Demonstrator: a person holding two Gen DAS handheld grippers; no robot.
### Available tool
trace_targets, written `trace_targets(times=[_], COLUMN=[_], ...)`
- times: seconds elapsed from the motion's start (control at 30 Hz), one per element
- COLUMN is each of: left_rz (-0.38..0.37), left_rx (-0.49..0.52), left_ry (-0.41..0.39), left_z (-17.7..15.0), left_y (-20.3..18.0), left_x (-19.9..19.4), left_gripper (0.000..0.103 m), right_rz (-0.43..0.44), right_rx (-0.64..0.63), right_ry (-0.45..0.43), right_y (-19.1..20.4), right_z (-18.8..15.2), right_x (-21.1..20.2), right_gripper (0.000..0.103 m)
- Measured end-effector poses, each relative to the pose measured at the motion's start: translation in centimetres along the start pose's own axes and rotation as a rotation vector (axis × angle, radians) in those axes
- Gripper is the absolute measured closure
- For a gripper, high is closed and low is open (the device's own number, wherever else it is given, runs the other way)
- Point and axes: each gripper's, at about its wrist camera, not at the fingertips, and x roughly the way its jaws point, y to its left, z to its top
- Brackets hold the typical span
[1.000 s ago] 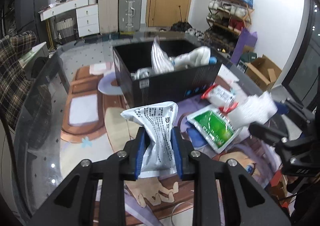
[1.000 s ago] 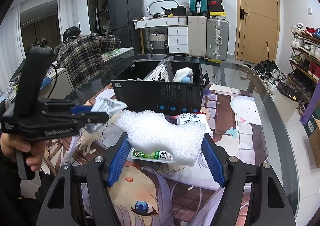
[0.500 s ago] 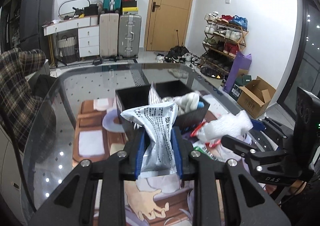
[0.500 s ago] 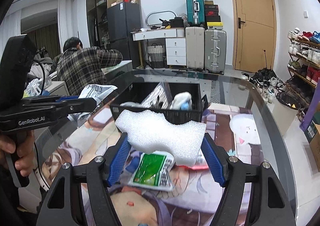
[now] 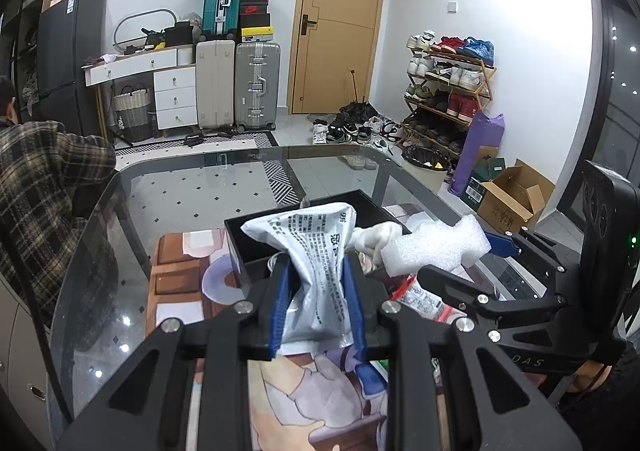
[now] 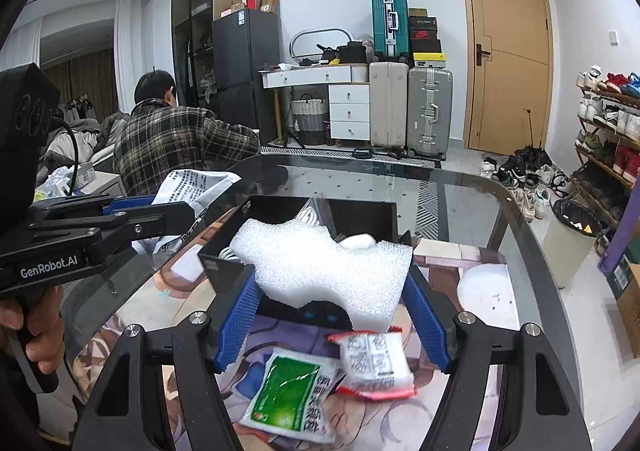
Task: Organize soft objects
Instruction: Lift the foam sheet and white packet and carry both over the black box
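Observation:
My left gripper is shut on a crumpled silver-white printed pouch, held up above the table. My right gripper is shut on a white foam block, also lifted; the same foam block shows to the right in the left wrist view. Beyond both stands a black open box holding several soft items, among them a white plush. The box lies just past the pouch. On the mat below lie a green sachet and a red-edged white packet.
The glass table carries a printed mat. A person in a plaid shirt sits past the table's far left edge. A bin stands to the right; suitcases, drawers and a shoe rack line the walls.
Both grippers have risen with their loads, the pouch and the foam block. The box and the packets on the mat now sit lower in both views.

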Motion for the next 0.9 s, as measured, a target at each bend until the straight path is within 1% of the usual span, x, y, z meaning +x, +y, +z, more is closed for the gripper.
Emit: trace_targets(times=[0.13, 0.2, 0.27, 0.33, 0.53, 0.77, 0.9], left_rz=[0.002, 0.004, 0.005, 0.010, 0.033, 0.052, 0.057], left_rx=[-0.003, -0.005, -0.012, -0.019, -0.017, -0.025, -0.012], left_ry=[0.003, 0.010, 0.015, 0.021, 0.038, 0.060, 0.074], left_z=[0.6, 1.0, 1.2, 1.3, 1.4, 1.3, 1.1], left_y=[0.4, 0.6, 0.9, 1.2, 1.6, 1.8, 1.6], left_x=[0.9, 1.6, 2.3, 2.9, 5.0, 7.3, 8.4], left_gripper=[0.079, 0.079, 0.079, 0.079, 0.079, 0.079, 0.079], right_rz=[-0.016, -0.044, -0.052, -0.056, -0.105, -0.128, -0.131], right_rx=[-0.003, -0.019, -0.031, -0.036, -0.064, -0.119, -0.131], right_ry=[0.003, 0.001, 0.004, 0.010, 0.037, 0.078, 0.100], right_y=[0.2, 0.4, 0.5, 0.6, 0.7, 1.2, 0.8], right_z=[0.9, 1.4, 1.8, 2.2, 3.1, 3.7, 3.9], right_x=[0.3, 0.5, 0.7, 1.3, 3.1, 5.6, 7.3], right_gripper=[0.031, 0.031, 0.031, 0.031, 0.031, 0.031, 0.031])
